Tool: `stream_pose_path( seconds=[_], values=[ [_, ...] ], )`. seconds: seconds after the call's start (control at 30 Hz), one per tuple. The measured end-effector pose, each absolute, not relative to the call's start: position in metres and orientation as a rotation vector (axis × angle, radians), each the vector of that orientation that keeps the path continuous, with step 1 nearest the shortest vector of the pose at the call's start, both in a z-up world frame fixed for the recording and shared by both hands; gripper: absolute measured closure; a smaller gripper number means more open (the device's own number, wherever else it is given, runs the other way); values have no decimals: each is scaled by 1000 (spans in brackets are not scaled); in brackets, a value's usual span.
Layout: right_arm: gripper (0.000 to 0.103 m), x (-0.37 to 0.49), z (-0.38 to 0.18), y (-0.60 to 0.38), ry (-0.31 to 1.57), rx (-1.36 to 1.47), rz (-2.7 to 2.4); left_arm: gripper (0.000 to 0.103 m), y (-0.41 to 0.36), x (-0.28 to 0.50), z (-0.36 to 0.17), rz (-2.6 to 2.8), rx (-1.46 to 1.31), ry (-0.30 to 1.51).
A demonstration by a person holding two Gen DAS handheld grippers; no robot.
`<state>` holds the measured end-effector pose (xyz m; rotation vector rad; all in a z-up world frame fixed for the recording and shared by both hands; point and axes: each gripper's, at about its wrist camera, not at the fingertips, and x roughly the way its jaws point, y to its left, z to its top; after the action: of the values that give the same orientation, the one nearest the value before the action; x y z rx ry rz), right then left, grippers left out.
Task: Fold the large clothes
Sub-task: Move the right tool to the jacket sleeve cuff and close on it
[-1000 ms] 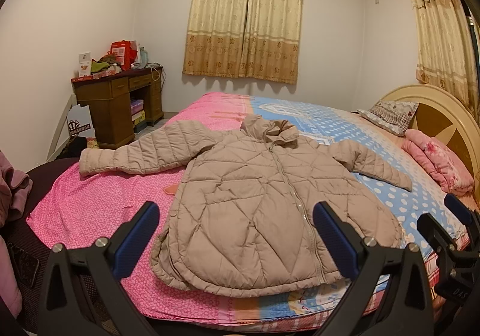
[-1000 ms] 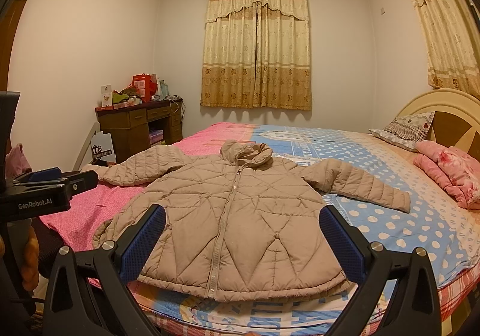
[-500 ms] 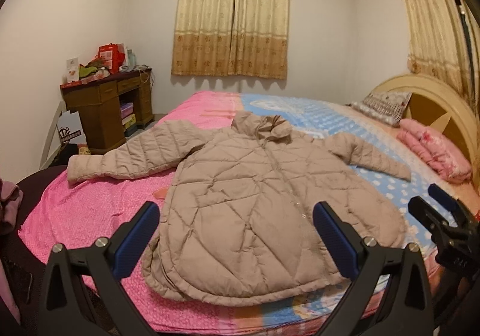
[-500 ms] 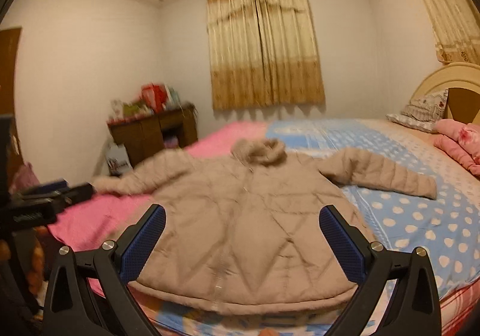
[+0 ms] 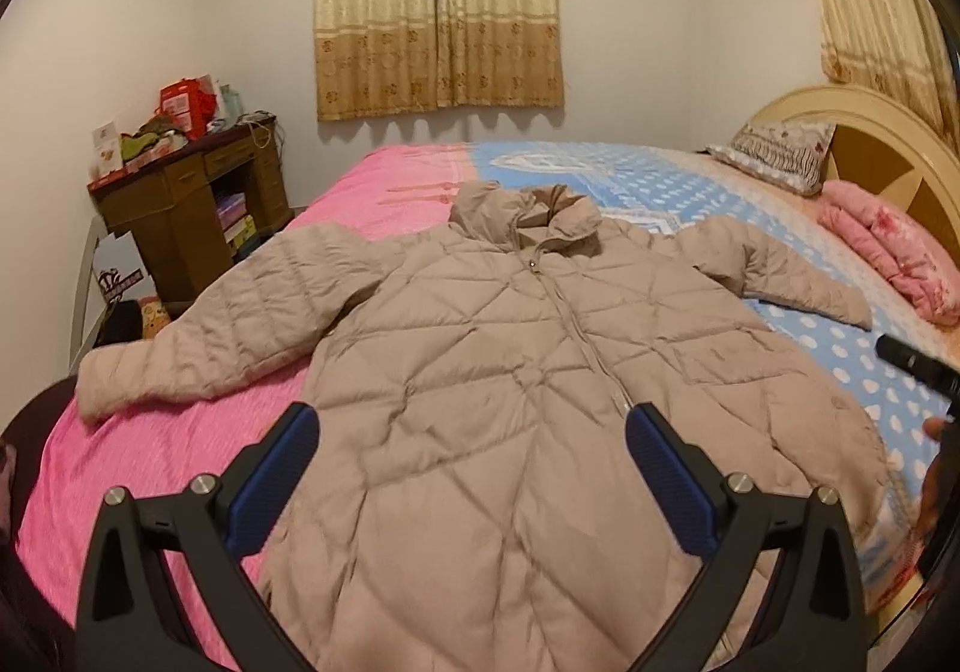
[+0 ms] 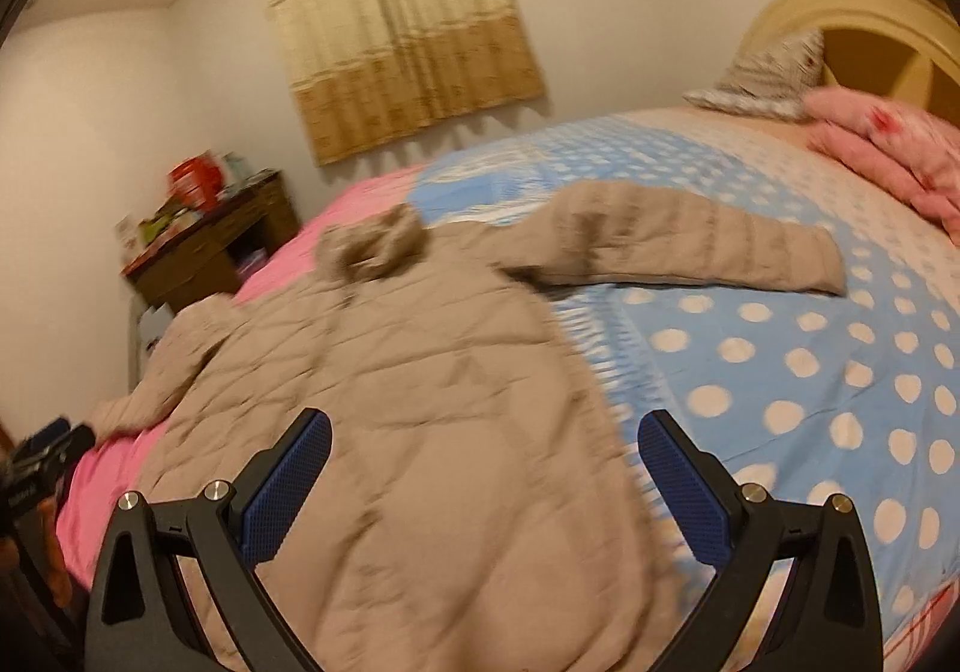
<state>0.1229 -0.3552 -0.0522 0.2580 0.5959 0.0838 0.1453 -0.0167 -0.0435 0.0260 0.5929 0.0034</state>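
A beige quilted jacket [image 5: 510,372] lies flat and zipped on the bed [image 5: 150,450], collar toward the far side and both sleeves spread out. My left gripper [image 5: 471,468] is open and empty, hovering above the jacket's lower front. My right gripper [image 6: 483,471] is open and empty above the jacket's [image 6: 420,402] right hem side, near the right sleeve [image 6: 690,246]. The right wrist view is blurred. The right gripper's tip shows at the right edge of the left wrist view [image 5: 912,363].
The bed cover is pink on the left and blue with white dots [image 6: 810,372] on the right. A folded pink quilt [image 5: 894,252] and a pillow [image 5: 780,156] lie by the headboard [image 5: 888,144]. A cluttered brown desk [image 5: 192,192] stands left of the bed.
Both grippers have moved forward and lower over the jacket, which now fills more of each view. The right gripper has swung toward the jacket's right side. Both stay open.
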Motion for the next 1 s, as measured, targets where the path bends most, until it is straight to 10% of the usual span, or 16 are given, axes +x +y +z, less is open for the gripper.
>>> stream_pose_path(
  seconds=[0.6,0.9,1.0],
  values=[
    [2,240,-98,-608,697,537,-348,0,-29,267,-86,19,63,743],
    [29,298,-118,-667,758,616,-392,0,-28,294,-109,36,24,815],
    [57,308,-131,-667,795,685,-311,0,-28,296,-116,33,9,841]
  ],
)
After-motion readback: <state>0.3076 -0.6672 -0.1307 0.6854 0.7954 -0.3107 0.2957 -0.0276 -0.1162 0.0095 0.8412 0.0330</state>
